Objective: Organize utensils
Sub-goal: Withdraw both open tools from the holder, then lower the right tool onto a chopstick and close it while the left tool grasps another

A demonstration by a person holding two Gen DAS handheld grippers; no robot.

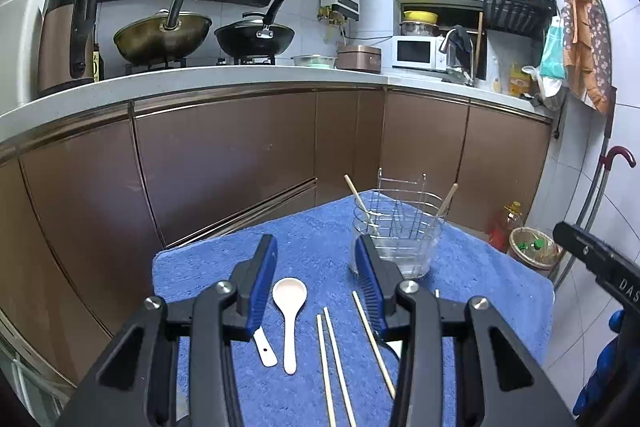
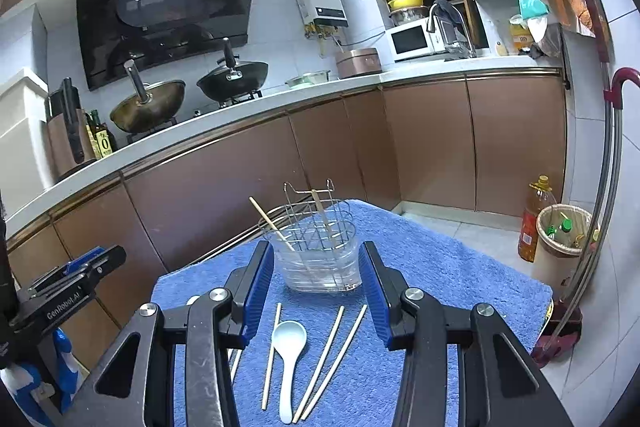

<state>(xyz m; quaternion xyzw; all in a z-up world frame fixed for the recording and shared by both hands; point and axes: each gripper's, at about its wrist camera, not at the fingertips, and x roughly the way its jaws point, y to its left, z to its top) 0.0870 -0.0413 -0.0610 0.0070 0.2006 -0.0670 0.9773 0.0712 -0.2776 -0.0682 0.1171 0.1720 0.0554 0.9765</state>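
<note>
A clear utensil holder with a wire rack (image 1: 396,231) (image 2: 320,251) stands on the blue towel (image 1: 312,243) (image 2: 420,267) and holds two chopsticks. In the left wrist view a white spoon (image 1: 289,315) lies between the fingers, a second white handle (image 1: 264,345) is left of it, and loose chopsticks (image 1: 332,363) lie to the right. My left gripper (image 1: 316,259) is open and empty above them. In the right wrist view a white spoon (image 2: 287,359) and several chopsticks (image 2: 328,355) lie on the towel. My right gripper (image 2: 314,267) is open and empty above them.
Brown cabinets (image 1: 224,163) and a white counter (image 1: 240,75) with two woks run behind. A bin (image 2: 560,239), an oil bottle (image 2: 534,219) and a red-handled pole (image 2: 608,163) stand on the floor at right. The other gripper shows at each frame's edge (image 1: 592,259) (image 2: 76,287).
</note>
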